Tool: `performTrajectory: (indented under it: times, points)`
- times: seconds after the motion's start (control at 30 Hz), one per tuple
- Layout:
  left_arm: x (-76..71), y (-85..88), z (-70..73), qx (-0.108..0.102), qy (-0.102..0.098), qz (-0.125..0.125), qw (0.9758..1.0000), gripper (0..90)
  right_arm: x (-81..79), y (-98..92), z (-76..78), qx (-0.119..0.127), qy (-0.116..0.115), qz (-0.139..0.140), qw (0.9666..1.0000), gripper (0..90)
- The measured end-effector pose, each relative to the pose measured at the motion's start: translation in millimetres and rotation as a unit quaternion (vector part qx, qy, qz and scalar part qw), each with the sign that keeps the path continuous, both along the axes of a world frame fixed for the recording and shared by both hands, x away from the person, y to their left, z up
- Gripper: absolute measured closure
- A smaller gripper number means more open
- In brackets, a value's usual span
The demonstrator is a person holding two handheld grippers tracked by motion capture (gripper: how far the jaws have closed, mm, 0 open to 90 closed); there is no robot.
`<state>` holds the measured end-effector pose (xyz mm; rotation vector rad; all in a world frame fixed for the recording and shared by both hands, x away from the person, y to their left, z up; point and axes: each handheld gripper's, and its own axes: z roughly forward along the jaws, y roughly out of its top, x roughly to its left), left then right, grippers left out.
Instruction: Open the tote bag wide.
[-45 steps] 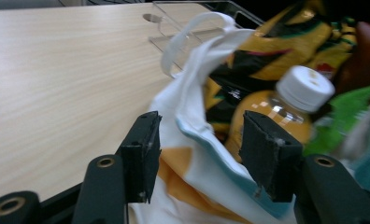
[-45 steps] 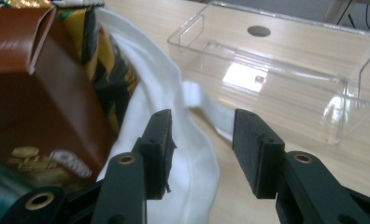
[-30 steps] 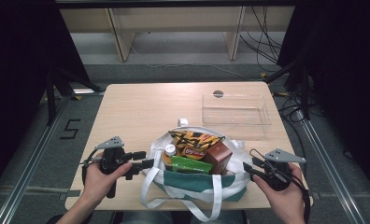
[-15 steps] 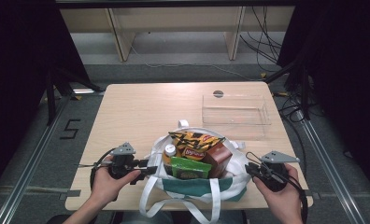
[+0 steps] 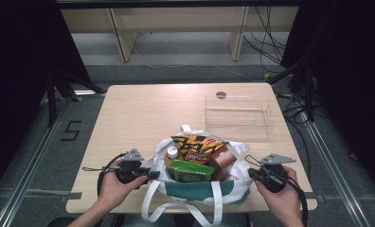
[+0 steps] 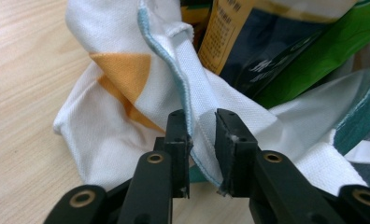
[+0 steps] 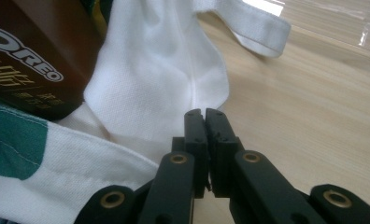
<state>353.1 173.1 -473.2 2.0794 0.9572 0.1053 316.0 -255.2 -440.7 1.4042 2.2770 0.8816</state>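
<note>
Pinching the tote bag (image 5: 197, 191) at either side, both grippers have just been closing: the left gripper (image 6: 202, 135) clamps its blue-stitched rim, the right gripper (image 7: 205, 122) its white cloth. It sits full of snacks (image 5: 197, 144) at the bench (image 5: 143, 113)'s near edge.

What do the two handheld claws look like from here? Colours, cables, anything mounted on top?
Both are black. The left claw and right claw each carry a grey three-cornered plate on top and trail a black cable. Up close, the jaws are black linkage bars with brass-coloured pivot pins and blocky tips. Forearms are bare, no sleeves.
</note>
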Motion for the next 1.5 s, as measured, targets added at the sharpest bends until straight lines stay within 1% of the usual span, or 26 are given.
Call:
performTrajectory:
  times: [0.23,0.33,0.47,0.5,0.53,0.6,0.7,0.73,0.77,0.8,0.83,0.87,0.9,0.93,0.97,1.0,1.03,1.07,1.1,1.2,1.27,1.3,1.37,1.4,1.47,1.5]
  points:
    - [1.1,-0.5,-4.2,0.005,0.001,0.0,1.0,76.8,1.8,0.1,-3.9,-0.002,0.015,-0.013,0.9998,89.4]
    - [1.3,-0.6,-5.1,0.008,0.0,-0.001,1.0,76.8,4.5,-1.2,-5.3,-0.008,0.021,-0.005,0.9997,89.4]
    - [-0.6,-0.5,-3.6,0.01,-0.01,0.002,0.9999,76.0,4.8,-1.0,-5.7,0.002,0.02,-0.008,0.9998,89.2]
    - [-0.7,-0.4,-3.5,0.003,-0.008,0.001,1.0,75.4,4.5,-2.3,-5.0,-0.004,0.021,-0.006,0.9998,89.0]
    - [-1.1,0.9,-2.0,0.008,-0.014,-0.003,0.9999,74.1,4.5,-3.1,-4.4,0.0,0.019,-0.008,0.9998,88.5]
    - [-2.0,2.2,0.5,-0.001,-0.025,0.006,0.9997,70.0,3.7,-5.0,-2.3,0.014,0.014,-0.013,0.9997,85.0]
    - [-3.3,8.0,6.6,-0.027,-0.034,0.014,0.999,63.3,3.7,-8.2,1.7,0.034,-0.035,-0.012,0.9987,76.1]
    - [-4.4,10.1,9.1,-0.035,-0.039,0.022,0.9984,60.8,2.1,-7.4,4.7,0.043,-0.042,-0.026,0.9978,72.7]
    - [-4.9,12.8,11.6,-0.043,-0.047,0.024,0.9977,58.3,2.0,-9.0,5.8,0.042,-0.06,-0.022,0.9971,71.2]
    - [-5.9,15.3,13.9,-0.05,-0.058,0.03,0.9966,55.7,1.4,-7.3,7.5,0.062,-0.067,-0.033,0.9952,69.3]
    - [-6.7,19.7,18.0,-0.052,-0.068,0.036,0.9956,53.5,0.6,-8.7,10.0,0.063,-0.075,-0.034,0.9946,67.5]
    - [-7.2,21.8,19.9,-0.058,-0.075,0.04,0.9947,49.9,-2.2,-6.6,12.1,0.078,-0.077,-0.053,0.9926,65.8]
    - [-8.2,24.1,21.9,-0.068,-0.084,0.05,0.9929,46.7,-0.2,-7.5,10.9,0.069,-0.096,-0.05,0.9917,65.0]
    - [-8.4,27.5,24.5,-0.072,-0.093,0.057,0.9914,43.4,-2.2,-8.4,13.9,0.07,-0.089,-0.057,0.9919,64.2]
    - [-8.3,30.9,26.6,-0.074,-0.102,0.064,0.9899,40.3,-1.0,-11.1,14.3,0.073,-0.106,-0.049,0.9904,63.2]
    - [-7.6,33.8,28.0,-0.082,-0.104,0.071,0.9886,37.0,-1.6,-10.9,15.1,0.082,-0.114,-0.057,0.9885,61.9]
    - [-6.5,36.9,28.7,-0.095,-0.107,0.075,0.9869,34.0,0.9,-14.1,14.9,0.077,-0.13,-0.047,0.9874,60.7]
    - [-5.0,39.7,28.7,-0.105,-0.109,0.081,0.9851,32.3,-2.7,-12.0,17.4,0.084,-0.112,-0.069,0.9878,59.9]
    - [-3.6,42.2,28.2,-0.106,-0.112,0.09,0.9839,31.7,-0.9,-13.3,16.2,0.087,-0.129,-0.066,0.9855,58.7]
    - [1.8,49.4,23.7,-0.103,-0.116,0.099,0.9828,30.0,0.8,-17.0,17.1,0.076,-0.14,-0.069,0.9848,56.8]
    - [3.1,51.8,22.3,-0.101,-0.115,0.103,0.9828,30.0,1.1,-16.9,17.2,0.073,-0.143,-0.072,0.9844,56.0]
    - [2.8,52.4,22.5,-0.098,-0.114,0.107,0.9828,29.8,-0.4,-14.7,17.5,0.079,-0.132,-0.084,0.9845,55.6]
    - [2.3,53.4,23.4,-0.098,-0.122,0.106,0.9819,29.4,-0.1,-13.2,18.2,0.081,-0.137,-0.085,0.9836,55.2]
    - [2.1,54.0,23.8,-0.098,-0.128,0.105,0.9813,29.3,2.3,-15.7,18.0,0.069,-0.156,-0.072,0.9826,55.1]
    - [1.0,53.9,24.4,-0.097,-0.128,0.114,0.9804,29.2,0.2,-12.0,19.3,0.082,-0.144,-0.085,0.9825,54.6]
    - [1.0,54.6,24.6,-0.094,-0.132,0.113,0.9802,29.2,3.0,-15.0,18.5,0.07,-0.163,-0.069,0.9817,54.3]
